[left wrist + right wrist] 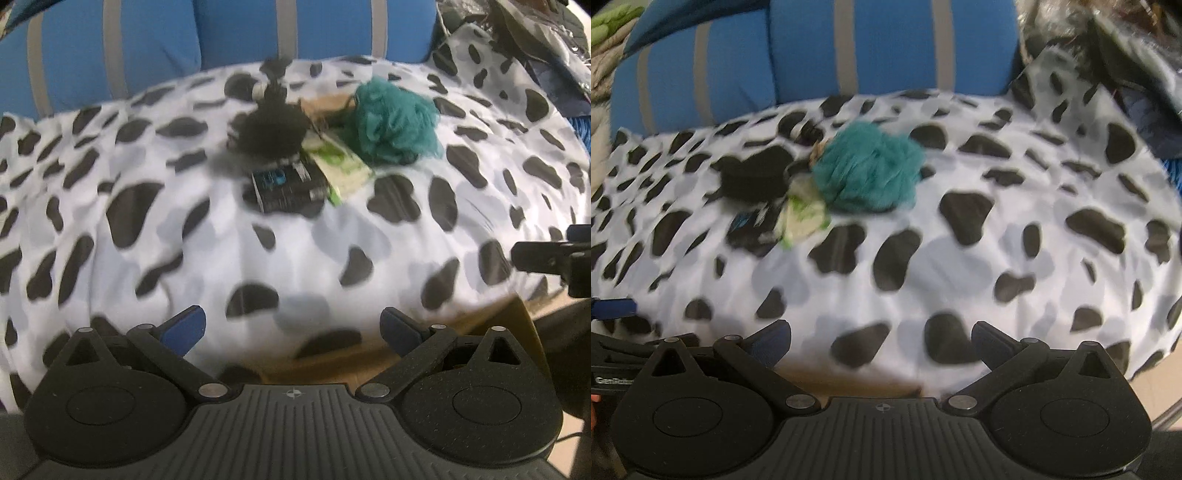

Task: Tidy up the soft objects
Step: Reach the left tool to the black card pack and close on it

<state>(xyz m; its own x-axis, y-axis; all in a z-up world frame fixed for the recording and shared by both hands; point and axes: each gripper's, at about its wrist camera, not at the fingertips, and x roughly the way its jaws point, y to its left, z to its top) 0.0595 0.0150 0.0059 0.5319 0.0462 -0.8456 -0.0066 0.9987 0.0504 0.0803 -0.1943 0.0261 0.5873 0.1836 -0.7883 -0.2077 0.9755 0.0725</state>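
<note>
A home setting, most likely a bedroom or living room. A soft, padded surface is covered by a white sheet (295,240) printed with black and grey cow-like spots. Behind it stand plump blue cushions (147,44) with grey stripes. Small household things lie together on the sheet: a teal bath puff (391,122), a fluffy black puff (273,129), a dark packet (288,184) and a green packet (343,166). Rumpled dark fabric (1126,55) is heaped at the far right.
</note>
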